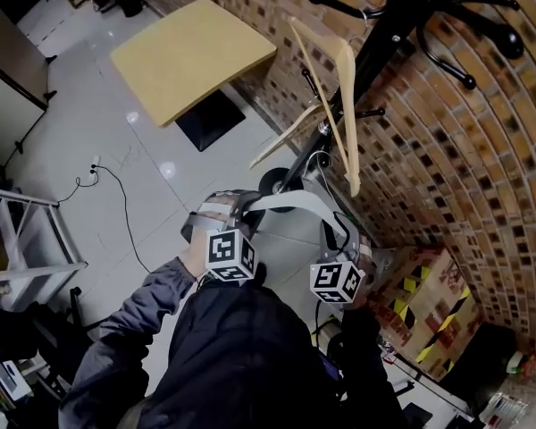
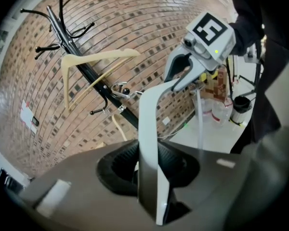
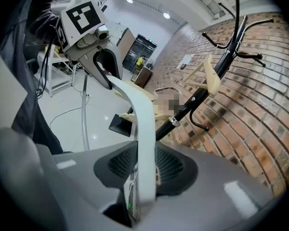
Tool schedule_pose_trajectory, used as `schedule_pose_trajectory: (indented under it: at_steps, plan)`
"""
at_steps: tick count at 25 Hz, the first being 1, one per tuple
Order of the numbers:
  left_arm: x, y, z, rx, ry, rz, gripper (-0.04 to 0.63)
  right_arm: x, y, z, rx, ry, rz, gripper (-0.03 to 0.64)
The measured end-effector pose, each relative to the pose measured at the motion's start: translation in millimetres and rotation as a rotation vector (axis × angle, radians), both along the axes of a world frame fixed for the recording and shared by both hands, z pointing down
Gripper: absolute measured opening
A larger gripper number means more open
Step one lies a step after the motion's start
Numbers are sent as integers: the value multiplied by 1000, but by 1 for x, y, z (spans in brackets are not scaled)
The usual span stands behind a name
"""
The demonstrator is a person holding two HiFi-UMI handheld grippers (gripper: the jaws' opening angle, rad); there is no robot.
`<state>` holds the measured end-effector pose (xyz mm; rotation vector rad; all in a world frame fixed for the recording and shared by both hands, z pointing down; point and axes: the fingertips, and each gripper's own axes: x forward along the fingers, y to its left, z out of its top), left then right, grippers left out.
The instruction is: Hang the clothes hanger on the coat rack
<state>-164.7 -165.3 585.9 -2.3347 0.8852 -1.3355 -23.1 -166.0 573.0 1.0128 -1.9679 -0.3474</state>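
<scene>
A pale wooden clothes hanger [image 1: 338, 96] hangs tilted against the black coat rack [image 1: 389, 29] in front of the brick wall. It is apart from both grippers. My left gripper [image 1: 243, 207] and right gripper [image 1: 336, 232] are low and close to my body, short of the rack's foot. A curved white strip [image 1: 290, 201] runs between them, and each gripper is shut on one end. In the left gripper view the strip [image 2: 149, 138] rises from the jaws [image 2: 151, 172] toward the right gripper, with the hanger [image 2: 94, 61] beyond. The right gripper view shows the strip [image 3: 142, 129] likewise, and the hanger [image 3: 209, 73].
A yellow square table [image 1: 192, 52] on a black base stands on the tiled floor to the left of the rack. A cardboard box with yellow-black tape [image 1: 420, 298] sits by the wall at right. A metal shelf frame [image 1: 27, 239] and a floor cable [image 1: 116, 204] lie at left.
</scene>
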Motion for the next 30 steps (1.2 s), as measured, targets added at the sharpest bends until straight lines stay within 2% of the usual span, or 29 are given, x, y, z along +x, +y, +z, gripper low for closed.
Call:
schedule_pose_trajectory:
  at_steps: [7, 10, 12, 15, 20, 24, 30]
  plan:
    - [18, -46, 46, 4, 12, 10, 115, 18, -46, 41, 31, 80, 18, 120]
    - [22, -60, 64, 29, 3, 2, 117, 22, -63, 57, 64, 113, 15, 121]
    - [26, -76, 75, 63, -29, 11, 117, 27, -78, 66, 85, 128, 31, 123]
    - [26, -100, 92, 124, -114, 18, 122, 33, -95, 79, 100, 150, 56, 127]
    - [13, -113, 98, 190, -159, -38, 130, 19, -106, 96, 79, 167, 29, 130]
    - [10, -121, 88, 198, -79, -80, 132, 17, -115, 91, 89, 166, 32, 130]
    - [2, -114, 83, 201, -81, -87, 130, 20, -102, 76, 105, 130, 65, 119]
